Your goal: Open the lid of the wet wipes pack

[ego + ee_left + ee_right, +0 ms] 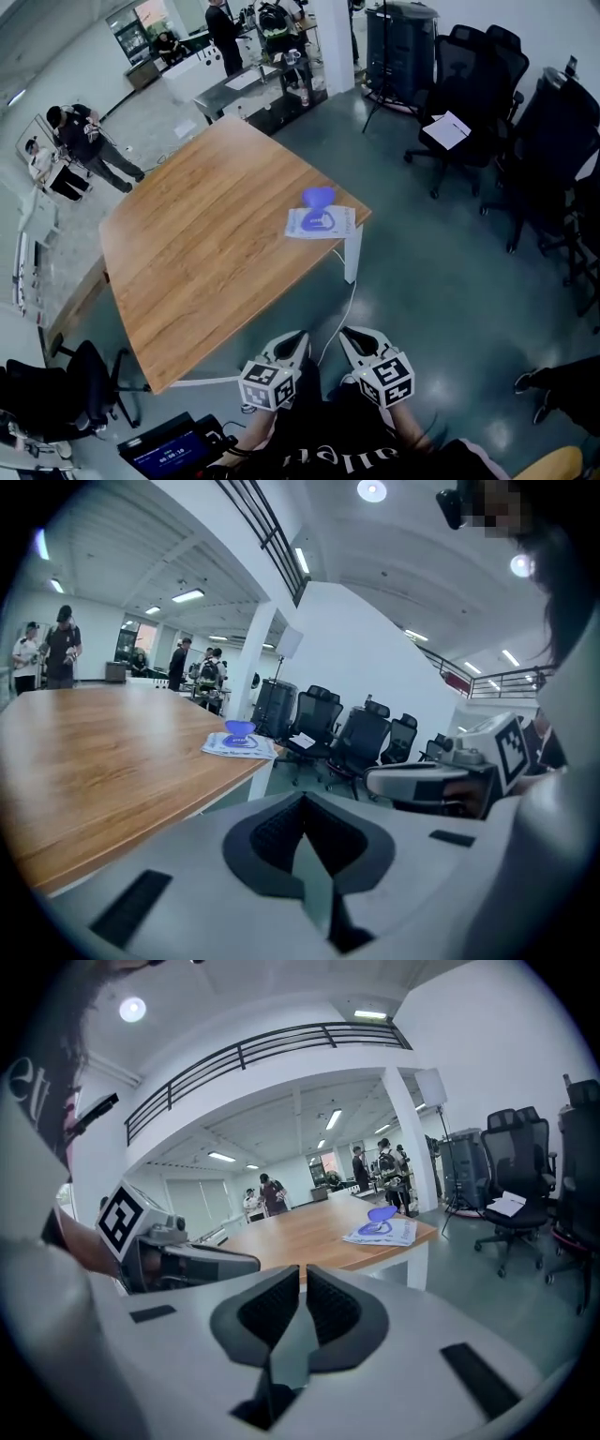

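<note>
Wood-topped table point(187, 244) carrying the wet wipes pack point(321, 223) flat at its far right corner, long side running left to right, blue lid point(319, 198) apparently standing up off it. Off the near edge, left gripper point(292, 339) and right gripper point(354, 336) both pinched together on nothing, well apart from the pack. Straight ahead toward the far side from both, about equally near either.
</note>
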Motion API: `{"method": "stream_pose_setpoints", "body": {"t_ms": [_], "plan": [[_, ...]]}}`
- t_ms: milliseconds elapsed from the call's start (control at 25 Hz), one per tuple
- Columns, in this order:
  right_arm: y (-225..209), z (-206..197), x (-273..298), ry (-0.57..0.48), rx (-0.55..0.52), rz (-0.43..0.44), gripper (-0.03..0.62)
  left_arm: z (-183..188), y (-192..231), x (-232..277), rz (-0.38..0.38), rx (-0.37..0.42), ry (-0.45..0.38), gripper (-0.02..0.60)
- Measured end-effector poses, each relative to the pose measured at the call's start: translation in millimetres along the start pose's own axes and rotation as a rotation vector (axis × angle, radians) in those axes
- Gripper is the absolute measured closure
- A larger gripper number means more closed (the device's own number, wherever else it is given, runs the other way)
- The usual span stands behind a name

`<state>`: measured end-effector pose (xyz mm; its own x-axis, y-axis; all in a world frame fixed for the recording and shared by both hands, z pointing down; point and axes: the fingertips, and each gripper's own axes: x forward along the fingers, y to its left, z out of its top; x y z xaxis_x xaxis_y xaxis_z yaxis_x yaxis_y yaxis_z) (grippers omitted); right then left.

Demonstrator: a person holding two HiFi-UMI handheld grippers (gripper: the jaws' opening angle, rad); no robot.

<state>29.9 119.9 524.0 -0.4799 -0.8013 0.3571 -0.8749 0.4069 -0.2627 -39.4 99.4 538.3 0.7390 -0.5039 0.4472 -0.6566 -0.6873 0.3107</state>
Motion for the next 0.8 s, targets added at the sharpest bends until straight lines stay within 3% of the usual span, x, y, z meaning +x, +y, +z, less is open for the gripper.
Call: {"method": "stream_pose_setpoints", "body": {"t_ms": [240,560,800], "plan": [[18,4,-11,-0.035,0.002,0.008,0.562,23,-10,-31,0.073,0.011,-0.048,0.580],[30,3,-4,-0.064,0.027,-0.011,0.562,28,-11,-46,0.024,0.044,-0.075,0.580],[76,3,16,-0.069,0.034,-0.029,0.562,21,13,-81,-0.024,0.058,-0.065,0.580]]}}
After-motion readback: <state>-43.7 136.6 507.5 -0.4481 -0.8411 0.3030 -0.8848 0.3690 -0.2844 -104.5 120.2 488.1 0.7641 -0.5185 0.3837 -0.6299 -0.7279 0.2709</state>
